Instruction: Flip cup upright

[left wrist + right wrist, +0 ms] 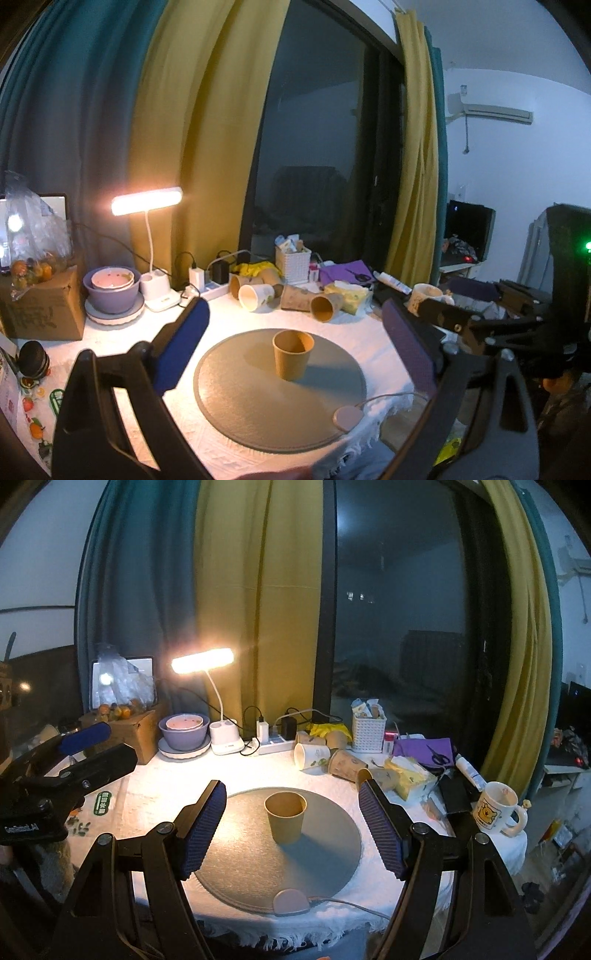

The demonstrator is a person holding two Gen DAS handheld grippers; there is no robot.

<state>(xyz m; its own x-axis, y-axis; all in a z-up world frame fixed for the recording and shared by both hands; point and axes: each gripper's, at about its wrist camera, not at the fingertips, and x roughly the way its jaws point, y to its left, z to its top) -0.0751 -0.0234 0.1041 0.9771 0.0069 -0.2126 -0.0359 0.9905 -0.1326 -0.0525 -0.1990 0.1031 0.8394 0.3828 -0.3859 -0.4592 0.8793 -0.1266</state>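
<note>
While the paper cup (285,816) stands upright on the grey mat (240,864), both grippers' jaws gape apart, empty.

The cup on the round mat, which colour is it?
The cup is plain tan-brown, like kraft paper; the right wrist view shows it best.

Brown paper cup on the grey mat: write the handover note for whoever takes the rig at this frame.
Left gripper: open, empty, drawn back from the cup.
Right gripper: open, empty, fingers either side of the cup in view but not touching it.
Brown paper cup: stands upright, mouth up, near the middle of the round grey mat, free of both grippers.
Done: the flip looks complete.
Left: nothing on this cup, as far as can be judged. Several other paper cups lie on their sides near the back of the table, untouched.
</note>
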